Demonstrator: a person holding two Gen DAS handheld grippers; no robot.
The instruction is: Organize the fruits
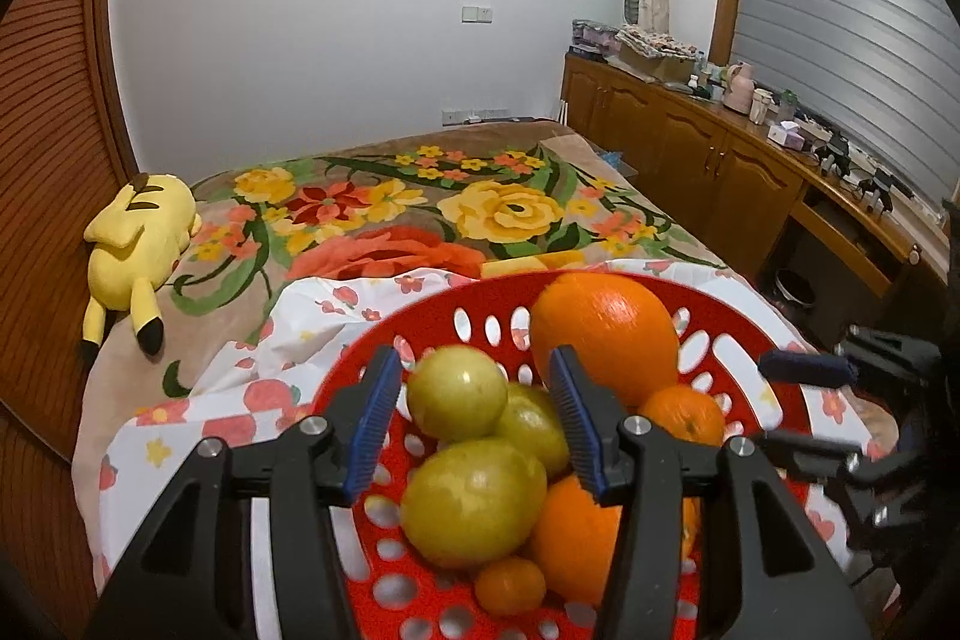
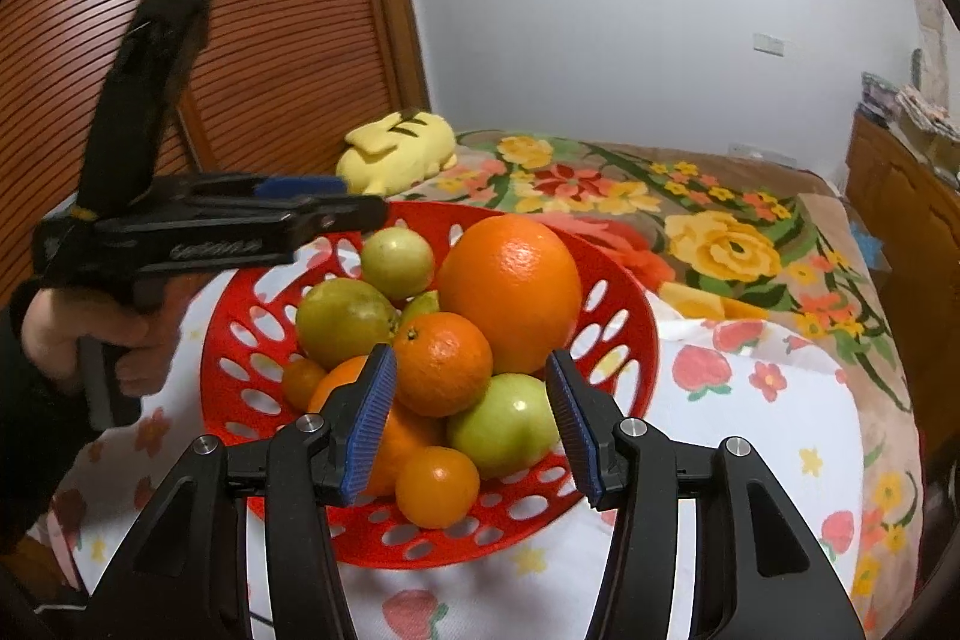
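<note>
A red perforated basket [image 1: 729,295] [image 2: 630,334] stands on a strawberry-print cloth on the bed. It holds a large orange [image 1: 603,334] [image 2: 510,289], several green fruits [image 1: 456,391] [image 2: 345,319], a mid-size orange [image 2: 441,364] and small tangerines [image 1: 510,583] [image 2: 437,487]. My left gripper [image 1: 474,355] [image 2: 354,199] hovers open over the basket's left side, with a green fruit seen between its blue pads and not pressed. My right gripper [image 2: 469,352] [image 1: 810,409] is open above the near fruits, gripping nothing.
A yellow plush toy [image 1: 141,244] [image 2: 399,151] lies at the bed's far left on the floral blanket [image 1: 504,214]. A slatted wooden wardrobe [image 2: 252,10] stands left of the bed. A cluttered wooden cabinet [image 1: 720,160] runs along the right. A person's hand [image 2: 90,334] holds the left gripper.
</note>
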